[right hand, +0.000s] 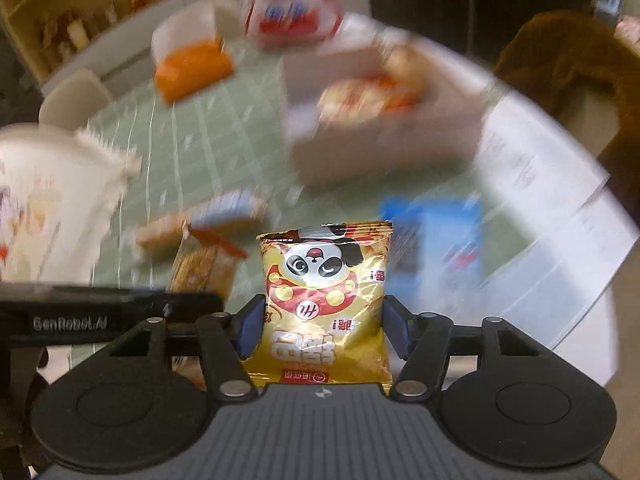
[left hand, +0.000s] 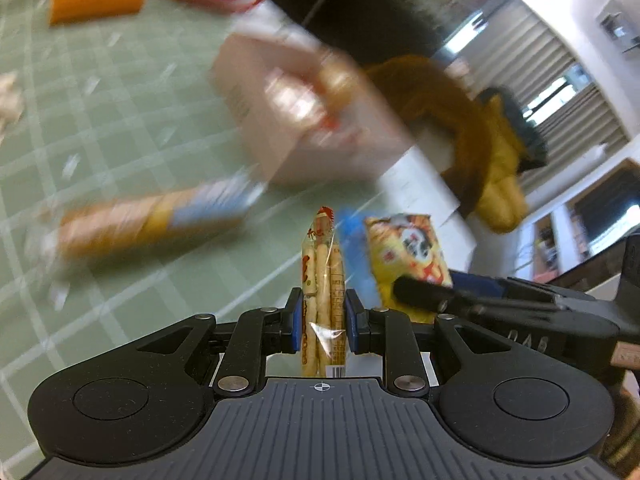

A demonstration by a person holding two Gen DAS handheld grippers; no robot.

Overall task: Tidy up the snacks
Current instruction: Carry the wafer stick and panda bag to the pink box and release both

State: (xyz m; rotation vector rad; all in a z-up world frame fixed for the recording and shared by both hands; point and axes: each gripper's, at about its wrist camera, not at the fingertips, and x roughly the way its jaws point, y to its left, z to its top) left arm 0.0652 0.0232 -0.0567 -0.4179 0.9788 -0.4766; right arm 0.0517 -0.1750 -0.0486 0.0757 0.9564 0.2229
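My left gripper [left hand: 322,316] is shut on a clear packet of breadsticks [left hand: 323,280], held upright above the green mat. My right gripper [right hand: 322,326] is shut on a yellow panda snack bag [right hand: 326,304], held off the table; this bag also shows in the left wrist view [left hand: 404,248], just right of the breadsticks. The breadstick packet shows in the right wrist view [right hand: 202,268], left of the bag. A pale cardboard box [left hand: 312,120] with snacks inside stands ahead; it also shows in the right wrist view [right hand: 372,120].
On the green grid mat [left hand: 100,120] lie a long biscuit pack [left hand: 156,220], an orange bag [right hand: 192,68], a red and white bag [right hand: 292,4], a blue packet [right hand: 440,232] and a white bag [right hand: 48,208]. Papers [right hand: 552,200] lie right. A brown jacket [left hand: 460,128] hangs beyond.
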